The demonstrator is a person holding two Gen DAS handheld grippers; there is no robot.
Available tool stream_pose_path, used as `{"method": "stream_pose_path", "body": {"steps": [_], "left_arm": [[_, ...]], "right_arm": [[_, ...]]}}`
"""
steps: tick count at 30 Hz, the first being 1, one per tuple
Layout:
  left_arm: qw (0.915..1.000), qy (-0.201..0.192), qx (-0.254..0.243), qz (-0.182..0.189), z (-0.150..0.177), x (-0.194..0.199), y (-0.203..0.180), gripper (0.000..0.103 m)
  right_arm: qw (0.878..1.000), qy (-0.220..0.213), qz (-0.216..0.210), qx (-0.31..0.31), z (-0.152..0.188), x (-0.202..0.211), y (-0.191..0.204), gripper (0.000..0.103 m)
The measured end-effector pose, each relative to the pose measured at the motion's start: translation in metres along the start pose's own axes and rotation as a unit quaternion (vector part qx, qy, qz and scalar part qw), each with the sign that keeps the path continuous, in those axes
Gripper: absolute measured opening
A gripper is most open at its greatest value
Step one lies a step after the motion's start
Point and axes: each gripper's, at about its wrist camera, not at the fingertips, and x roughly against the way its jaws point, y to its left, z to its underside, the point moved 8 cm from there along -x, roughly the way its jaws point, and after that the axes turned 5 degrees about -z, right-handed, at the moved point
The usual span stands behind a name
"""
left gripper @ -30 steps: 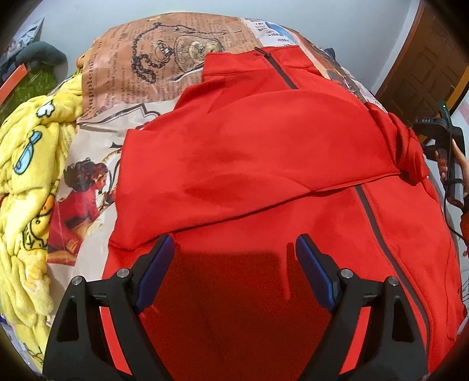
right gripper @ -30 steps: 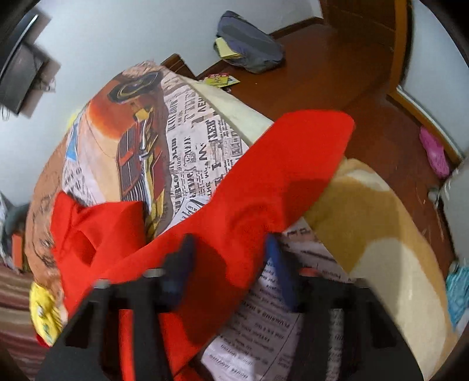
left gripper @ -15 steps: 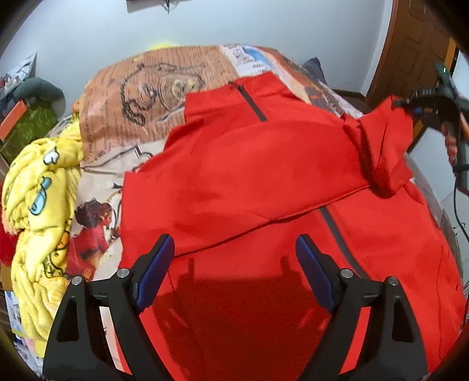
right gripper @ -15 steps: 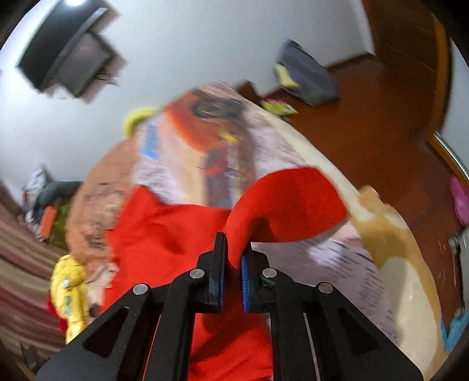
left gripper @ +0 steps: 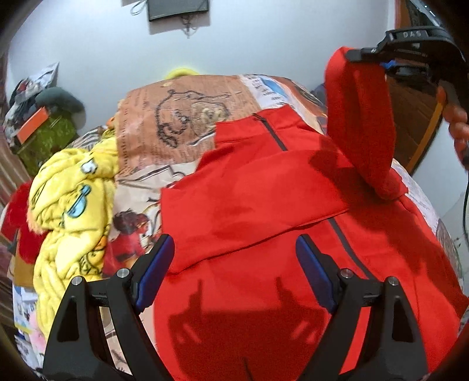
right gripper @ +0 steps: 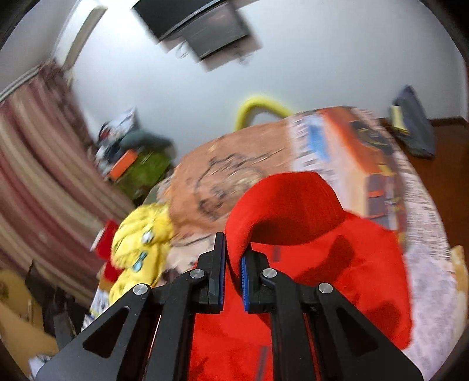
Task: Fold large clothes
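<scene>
A large red zip jacket [left gripper: 263,205] lies spread on the bed, one sleeve folded across its chest. My left gripper [left gripper: 234,269] is open and empty, hovering above the jacket's lower part. My right gripper [right gripper: 233,278] is shut on the other red sleeve [right gripper: 281,205] and holds it lifted above the bed. In the left wrist view that sleeve [left gripper: 360,123] hangs from the right gripper [left gripper: 378,55] at the upper right, above the jacket's shoulder.
The bed has a newspaper-print cover [left gripper: 181,117]. A yellow cartoon blanket [left gripper: 70,199] is bunched at the bed's left side. A TV [right gripper: 199,23] hangs on the far wall. A cluttered green stand [left gripper: 44,132] is at the left. A dark bag [right gripper: 413,129] lies on the wooden floor.
My right gripper closed on the sleeve, lifted it off the bed's right side and carried it up and leftward over the jacket. My left gripper stayed open and backed up slightly.
</scene>
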Motion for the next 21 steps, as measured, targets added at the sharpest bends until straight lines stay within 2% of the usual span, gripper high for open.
{"method": "stream_pose_path", "body": {"steps": [4, 7, 11, 15, 16, 17, 19, 21], "left_arm": [[0.9998, 0.007, 0.020, -0.006, 0.012, 0.003, 0.026, 0.084], [0.9992, 0.020, 0.033, -0.011, 0.026, 0.000, 0.045, 0.084], [0.9982, 0.034, 0.047, -0.015, 0.041, -0.005, 0.061, 0.084], [0.9966, 0.050, 0.064, -0.015, 0.054, -0.014, 0.074, 0.084], [0.9962, 0.052, 0.068, -0.015, 0.055, -0.015, 0.075, 0.084], [0.9957, 0.056, 0.073, -0.013, 0.057, -0.017, 0.077, 0.084], [0.9945, 0.060, 0.085, -0.005, 0.058, -0.020, 0.079, 0.084], [0.9931, 0.062, 0.099, 0.008, 0.057, -0.022, 0.079, 0.084]], "right_arm": [[0.998, 0.062, -0.014, 0.031, 0.037, -0.052, 0.029, 0.008], [0.991, 0.124, -0.009, 0.052, 0.073, -0.095, 0.033, 0.008], [0.976, 0.205, 0.013, 0.071, 0.130, -0.137, 0.029, 0.009], [0.959, 0.267, 0.025, 0.087, 0.174, -0.154, 0.024, 0.013], [0.956, 0.277, 0.031, 0.093, 0.179, -0.154, 0.025, 0.016], [0.953, 0.285, 0.033, 0.098, 0.184, -0.154, 0.027, 0.025], [0.948, 0.301, 0.020, 0.104, 0.191, -0.148, 0.033, 0.035], [0.945, 0.303, 0.021, 0.122, 0.193, -0.140, 0.037, 0.039]]}}
